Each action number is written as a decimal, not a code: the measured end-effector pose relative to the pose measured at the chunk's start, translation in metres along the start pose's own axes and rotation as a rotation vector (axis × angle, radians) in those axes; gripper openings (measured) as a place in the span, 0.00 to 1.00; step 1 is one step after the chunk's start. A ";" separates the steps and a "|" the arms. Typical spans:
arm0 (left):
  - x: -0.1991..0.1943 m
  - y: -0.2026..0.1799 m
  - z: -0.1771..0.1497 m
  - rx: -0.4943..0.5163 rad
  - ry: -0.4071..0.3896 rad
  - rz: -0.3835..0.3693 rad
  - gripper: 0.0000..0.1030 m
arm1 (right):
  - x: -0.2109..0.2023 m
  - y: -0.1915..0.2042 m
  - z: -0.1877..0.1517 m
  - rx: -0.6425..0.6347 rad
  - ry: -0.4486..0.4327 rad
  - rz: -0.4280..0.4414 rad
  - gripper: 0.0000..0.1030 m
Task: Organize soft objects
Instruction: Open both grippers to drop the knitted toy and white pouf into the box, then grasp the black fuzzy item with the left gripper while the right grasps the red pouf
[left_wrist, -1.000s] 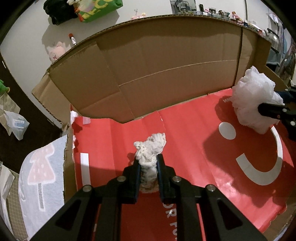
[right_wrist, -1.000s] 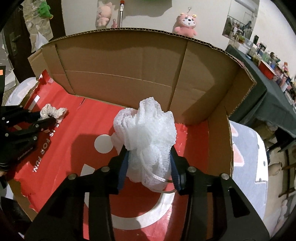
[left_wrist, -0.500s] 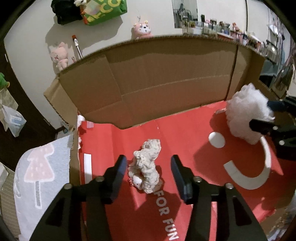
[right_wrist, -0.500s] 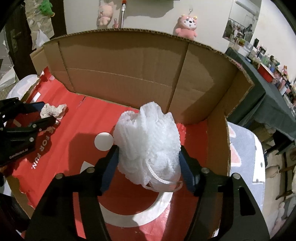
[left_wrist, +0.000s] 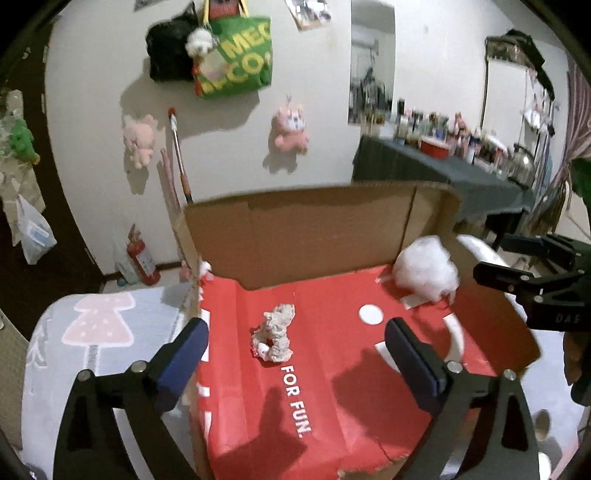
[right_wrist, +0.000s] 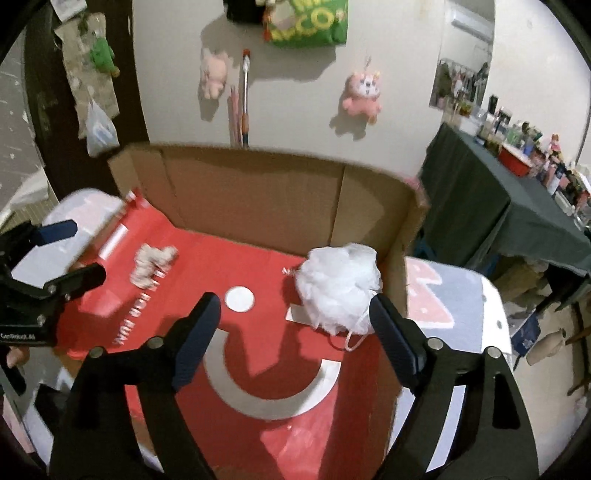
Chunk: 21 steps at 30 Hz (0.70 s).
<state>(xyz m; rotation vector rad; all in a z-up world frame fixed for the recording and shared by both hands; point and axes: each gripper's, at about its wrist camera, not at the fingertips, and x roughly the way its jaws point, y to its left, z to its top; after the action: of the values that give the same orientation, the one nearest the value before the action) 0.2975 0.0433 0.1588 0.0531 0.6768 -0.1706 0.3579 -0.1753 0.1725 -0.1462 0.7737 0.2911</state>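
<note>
A: What is seen inside the open brown cardboard box (left_wrist: 317, 236) with the red printed floor?

B: Two soft things are seen on the red floor. A cream knitted scrunchie (left_wrist: 276, 331) is lying toward the left edge of the floor, just above the white words "FOR FUN." A white mesh bath pouf (right_wrist: 340, 288) is resting in the far right corner, close against the right cardboard wall, with its looped cord trailing toward the near edge.

A: How is the left gripper (left_wrist: 295, 345) held?

B: Its jaws are spread wide and are opening. The scrunchie is seen between them in the left wrist view, but it is not touched by either pad.

A: And the right gripper (right_wrist: 295, 314)?

B: Its jaws are also apart and opening. The pouf is seen just beside the right finger (right_wrist: 391, 332), and nothing is clamped.

A: What is seen beyond the box?

B: A pink plush toy (left_wrist: 291, 129) and a green tote bag (left_wrist: 236, 55) are hung on the white wall behind the box's far wall.
</note>
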 end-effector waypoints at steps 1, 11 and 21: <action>-0.012 -0.002 -0.001 -0.004 -0.023 -0.003 0.97 | -0.011 0.000 -0.001 0.012 -0.018 0.005 0.81; -0.105 -0.023 -0.029 -0.011 -0.198 0.007 1.00 | -0.112 0.025 -0.038 -0.026 -0.206 0.003 0.86; -0.174 -0.053 -0.083 0.015 -0.327 0.025 1.00 | -0.190 0.062 -0.110 -0.056 -0.364 0.009 0.90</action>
<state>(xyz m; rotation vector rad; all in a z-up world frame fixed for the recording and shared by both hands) 0.1034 0.0242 0.2040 0.0467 0.3487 -0.1564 0.1369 -0.1809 0.2271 -0.1380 0.4055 0.3365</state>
